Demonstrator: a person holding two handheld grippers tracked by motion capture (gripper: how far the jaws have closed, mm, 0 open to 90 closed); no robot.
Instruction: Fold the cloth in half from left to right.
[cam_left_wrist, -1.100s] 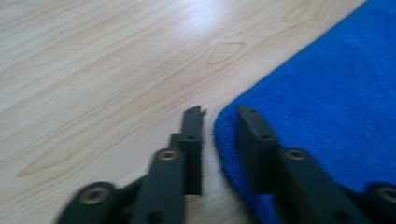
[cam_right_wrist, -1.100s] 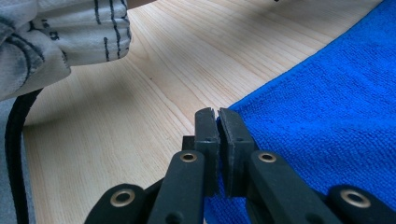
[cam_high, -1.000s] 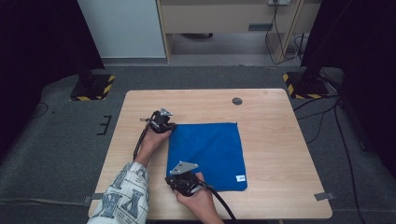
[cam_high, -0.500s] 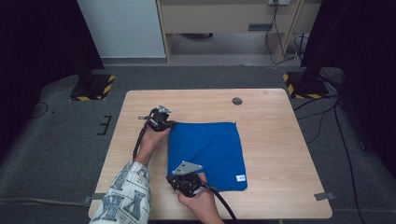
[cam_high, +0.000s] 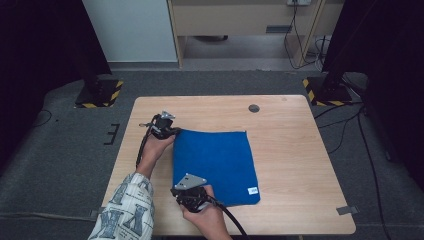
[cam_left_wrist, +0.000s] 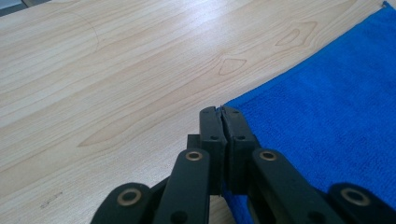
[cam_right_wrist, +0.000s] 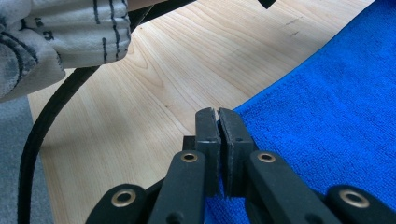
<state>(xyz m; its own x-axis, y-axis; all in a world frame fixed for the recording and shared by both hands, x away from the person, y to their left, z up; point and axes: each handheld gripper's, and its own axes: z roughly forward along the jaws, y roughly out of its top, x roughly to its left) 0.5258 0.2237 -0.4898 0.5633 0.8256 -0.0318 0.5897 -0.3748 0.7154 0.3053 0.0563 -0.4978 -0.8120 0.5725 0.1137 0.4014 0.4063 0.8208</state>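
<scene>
My left gripper (cam_high: 172, 131) sits at the far left corner of the blue cloth (cam_high: 217, 165), and in the left gripper view its jaws are pressed together right on that corner, the edge of the cloth (cam_left_wrist: 327, 116) caught between the pads where it meets the bare wood. My right gripper (cam_high: 186, 196) is at the near left corner of the same cloth, close to my edge of the table (cam_high: 295, 120); in the right gripper view its jaws are likewise closed tight, pinching the cloth (cam_right_wrist: 327, 112) at its corner. The cloth lies flat and spread out on the left half of the table, roughly square, with a small white tag (cam_high: 253, 190) near its near right corner. Its left edge runs between my two grippers. A small dark round disc (cam_high: 254, 108) sits in the tabletop beyond the cloth, well apart from it. My patterned sleeve (cam_high: 125, 207) comes in from the bottom left of the high view, and it shows again at the upper left of the right gripper view, with a black cable (cam_right_wrist: 42, 130) curving down beside it over the wood.
</scene>
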